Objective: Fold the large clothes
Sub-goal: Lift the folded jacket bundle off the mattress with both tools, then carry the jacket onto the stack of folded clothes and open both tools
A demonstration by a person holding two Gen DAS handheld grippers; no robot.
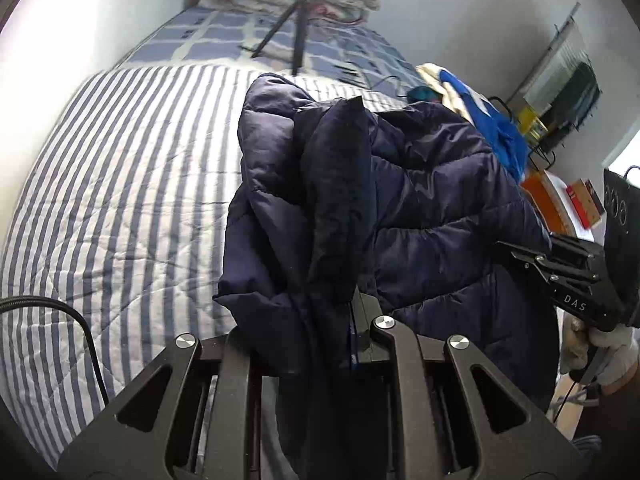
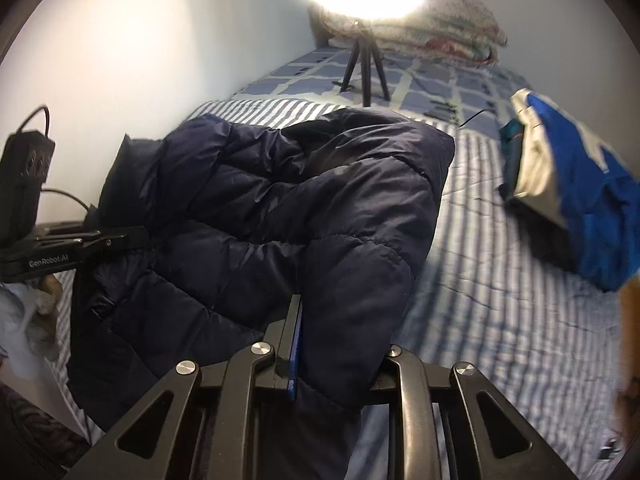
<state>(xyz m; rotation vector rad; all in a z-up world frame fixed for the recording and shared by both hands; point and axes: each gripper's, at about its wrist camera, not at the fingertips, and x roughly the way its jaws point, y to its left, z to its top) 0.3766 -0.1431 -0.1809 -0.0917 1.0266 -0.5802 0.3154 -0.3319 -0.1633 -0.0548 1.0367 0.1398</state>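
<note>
Both grippers hold the navy puffer jacket (image 2: 280, 208) clear of the striped bed cover (image 1: 120, 200); most of it hangs bunched between them, over the bed.

Left gripper (image 1: 344, 320): jaws clenched on a thick fold of the jacket, with fabric spilling over the fingers toward the camera. Right gripper (image 2: 320, 344): jaws likewise clenched on a padded edge, a blue fingertip pad (image 2: 295, 352) showing just beside the cloth. In the left wrist view the right gripper shows at the far right, gripped by a gloved hand (image 1: 600, 352).

Step in hand, as I judge it: lift and spread the jacket so it can be laid flat before folding.
- Draw the two grips apart until the cloth between them goes taut; at present it sags in heavy folds.
- Keep both grips level with each other so the hem hangs straight.
- Lower onto the open striped area, well apart from the blue garment (image 2: 580, 200) and the tripod (image 2: 364, 68).
- Risk: slippery shell fabric may creep out of a grip on bulky padding.

Pose: both grippers point steeply downward toward the bed, side by side, the jacket bridging them.
</note>
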